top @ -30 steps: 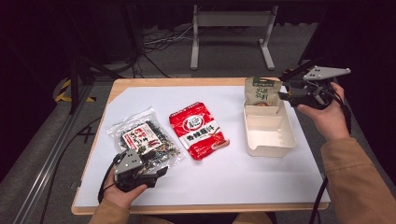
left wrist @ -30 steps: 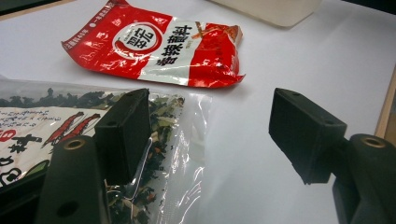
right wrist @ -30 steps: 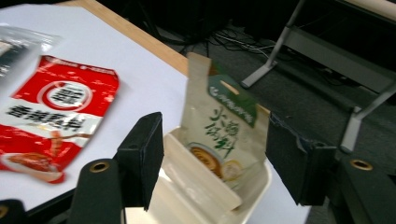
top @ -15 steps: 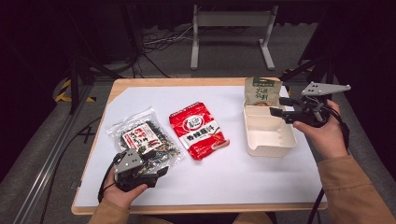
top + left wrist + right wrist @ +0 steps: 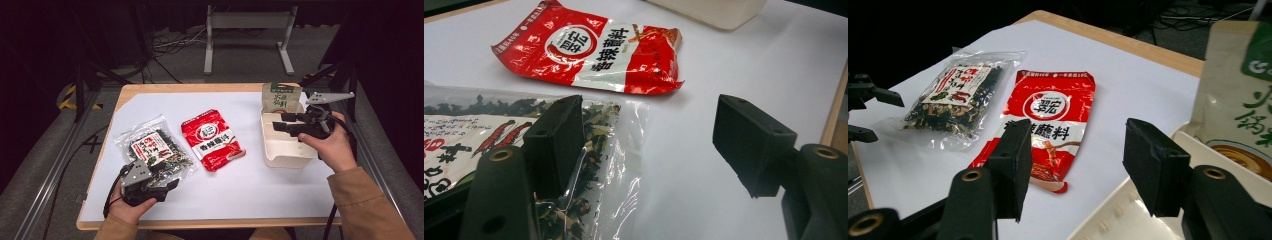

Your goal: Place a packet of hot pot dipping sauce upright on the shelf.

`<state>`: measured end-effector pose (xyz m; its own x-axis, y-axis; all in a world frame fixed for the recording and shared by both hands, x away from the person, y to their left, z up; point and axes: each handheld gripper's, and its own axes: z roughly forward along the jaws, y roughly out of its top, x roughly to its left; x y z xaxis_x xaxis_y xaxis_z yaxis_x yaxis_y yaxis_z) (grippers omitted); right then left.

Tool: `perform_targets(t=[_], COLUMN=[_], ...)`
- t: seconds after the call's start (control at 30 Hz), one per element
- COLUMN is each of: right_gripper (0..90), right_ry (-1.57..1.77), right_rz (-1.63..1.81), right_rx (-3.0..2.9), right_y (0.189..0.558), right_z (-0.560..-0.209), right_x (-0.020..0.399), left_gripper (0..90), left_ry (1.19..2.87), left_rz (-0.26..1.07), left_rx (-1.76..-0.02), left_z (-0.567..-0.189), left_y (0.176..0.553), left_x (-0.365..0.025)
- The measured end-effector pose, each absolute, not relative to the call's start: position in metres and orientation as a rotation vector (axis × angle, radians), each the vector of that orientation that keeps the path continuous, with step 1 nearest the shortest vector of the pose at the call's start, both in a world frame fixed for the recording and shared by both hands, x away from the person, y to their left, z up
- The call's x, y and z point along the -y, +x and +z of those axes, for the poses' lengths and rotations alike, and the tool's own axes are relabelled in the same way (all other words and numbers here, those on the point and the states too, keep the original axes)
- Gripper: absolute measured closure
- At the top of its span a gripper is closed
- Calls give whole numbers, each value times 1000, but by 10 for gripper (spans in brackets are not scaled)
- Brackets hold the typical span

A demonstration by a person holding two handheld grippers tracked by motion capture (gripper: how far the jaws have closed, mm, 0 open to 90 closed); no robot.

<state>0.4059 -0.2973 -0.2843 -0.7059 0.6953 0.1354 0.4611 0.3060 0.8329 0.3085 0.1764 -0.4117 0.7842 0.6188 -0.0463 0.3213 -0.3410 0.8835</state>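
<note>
A clear bag of dark dried greens (image 5: 155,150) lies at the near left, with a red sauce packet (image 5: 212,140) beside it. My left gripper (image 5: 169,184) rests open at the bag's near corner; one jaw lies over the bag's clear edge (image 5: 624,150), the other over bare table. A white box (image 5: 287,150) sits at the right, and a beige-and-green pouch (image 5: 281,97) stands at its far end. My right gripper (image 5: 279,125) hovers over the box, pointing left. Its jaws have just been closing and are still open, with nothing between them (image 5: 1073,165).
A white sheet (image 5: 250,190) covers the wooden table. From the right gripper view, the red packet (image 5: 1053,120) and the clear bag (image 5: 955,95) lie ahead, the pouch (image 5: 1243,110) stands at the right and the box rim (image 5: 1128,210) is below. Dark floor and a metal stand (image 5: 247,35) lie beyond.
The right hand has carried its gripper from beside the pouch toward the person and a little left, over the white box, with its jaws narrower. The left gripper has stayed put.
</note>
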Motion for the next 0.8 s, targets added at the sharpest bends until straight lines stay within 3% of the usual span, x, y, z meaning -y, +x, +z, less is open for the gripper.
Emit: perform_targets(t=[0.8], right_gripper=[428], right_ry=[978], right_rz=[1276], right_rx=[-2439], right_y=[437], right_z=[-311], right_x=[221], left_gripper=[292], left_ry=[1958], left_rz=[399], left_rx=[-729], left_z=[-414], left_y=[298], left_x=[-185])
